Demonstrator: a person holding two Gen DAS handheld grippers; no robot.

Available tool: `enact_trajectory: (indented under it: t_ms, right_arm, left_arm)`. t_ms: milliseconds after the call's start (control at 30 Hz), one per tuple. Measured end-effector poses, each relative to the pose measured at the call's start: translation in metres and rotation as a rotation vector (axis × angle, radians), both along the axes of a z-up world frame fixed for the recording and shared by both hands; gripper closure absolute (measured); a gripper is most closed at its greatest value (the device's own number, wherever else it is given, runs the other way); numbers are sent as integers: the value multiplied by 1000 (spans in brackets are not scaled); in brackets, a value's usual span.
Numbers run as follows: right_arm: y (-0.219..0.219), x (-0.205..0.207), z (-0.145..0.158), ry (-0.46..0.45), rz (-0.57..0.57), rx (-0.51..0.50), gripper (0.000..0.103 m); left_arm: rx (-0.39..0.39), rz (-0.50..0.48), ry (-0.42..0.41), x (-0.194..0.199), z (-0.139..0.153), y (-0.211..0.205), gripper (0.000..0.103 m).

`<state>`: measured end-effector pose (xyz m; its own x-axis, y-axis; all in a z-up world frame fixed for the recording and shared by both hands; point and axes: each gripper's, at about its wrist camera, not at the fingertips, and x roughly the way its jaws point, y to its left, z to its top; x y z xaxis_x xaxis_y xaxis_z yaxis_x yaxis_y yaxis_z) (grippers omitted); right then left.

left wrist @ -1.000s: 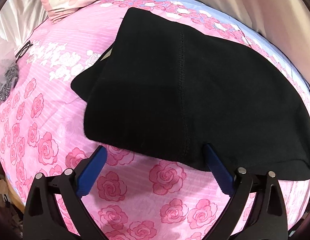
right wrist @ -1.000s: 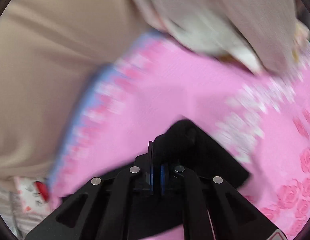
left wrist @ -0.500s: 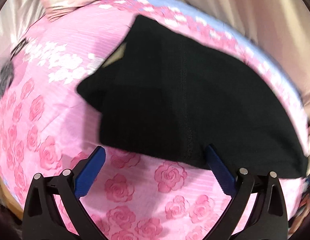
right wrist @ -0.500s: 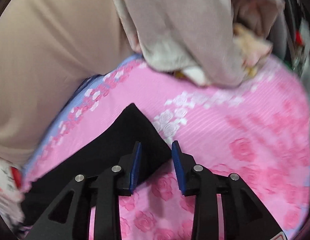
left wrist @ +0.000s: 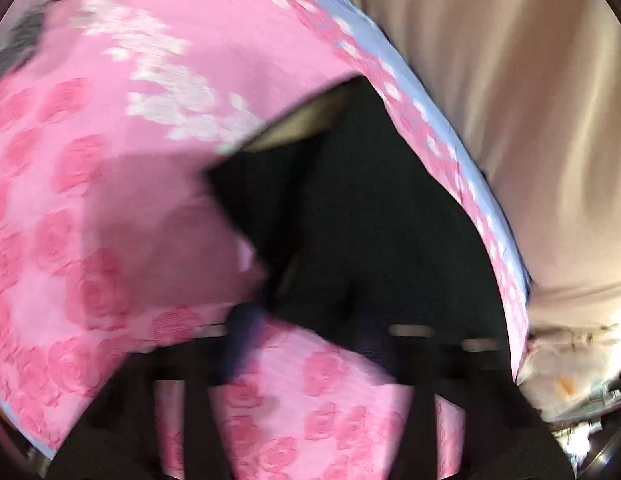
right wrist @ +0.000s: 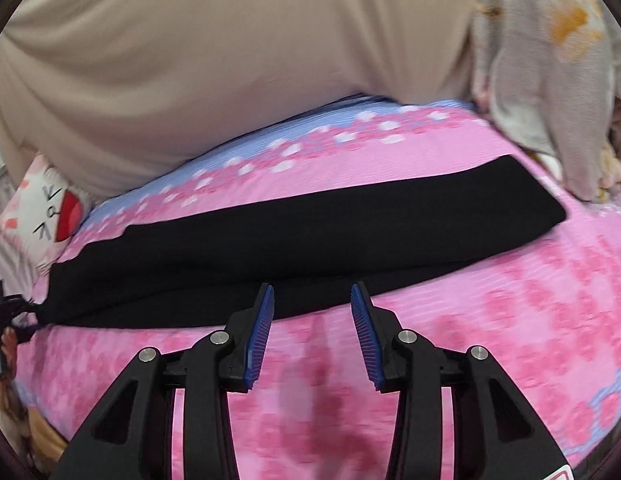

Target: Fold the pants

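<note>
Black pants, folded long, on a pink bedspread.
Soft, limp knit; grasp near edge. Right gripper open, empty; left gripper blurred, cannot tell.

R claw open, empty | tips at near edge of folded black pants | pink bedsheet

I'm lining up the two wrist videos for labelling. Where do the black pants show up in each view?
Left wrist: the black pants fill the centre and lower right, blurred, reaching down to the left gripper.
Right wrist: they lie as a long band across the middle, just beyond the open right gripper.
Shared landmark: the pink rose bedsheet with its blue border, under the pants in both views.
</note>
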<state>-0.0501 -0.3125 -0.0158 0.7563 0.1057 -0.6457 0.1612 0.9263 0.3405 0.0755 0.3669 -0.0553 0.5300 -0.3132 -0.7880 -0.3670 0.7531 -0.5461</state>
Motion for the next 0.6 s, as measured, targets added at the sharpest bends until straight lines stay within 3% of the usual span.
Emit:
enact_trajectory:
  t_ms: [67, 133, 200, 267, 333, 367, 433, 567, 600]
  right_arm:
    - [17, 8, 0, 10, 21, -5, 63]
    - [28, 13, 2, 12, 21, -32, 63]
    - [33, 17, 6, 14, 13, -45, 63]
    - [32, 18, 10, 6, 8, -30, 63]
    - [34, 19, 9, 14, -2, -40, 56]
    - [35, 19, 6, 25, -7, -53, 54]
    - [37, 20, -1, 60, -20, -80, 54]
    - [40, 20, -10, 102, -9, -62, 54]
    - [41, 20, -10, 104, -4, -55, 54]
  left_arm:
    - [23, -64, 0, 11, 6, -7, 79]
    - [-3, -96, -18, 20, 19, -5, 83]
    - [5, -88, -78, 23, 44, 5, 84]
    - [66, -59, -132, 26, 68, 20, 87]
    - [84, -48, -80, 29, 59, 29, 87]
    - [94, -47, -10, 35, 40, 34, 87]
    - [94, -79, 54, 39, 14, 31, 87]
    - [180, -85, 29, 34, 14, 20, 77]
    - [204, -70, 31, 32, 16, 19, 69]
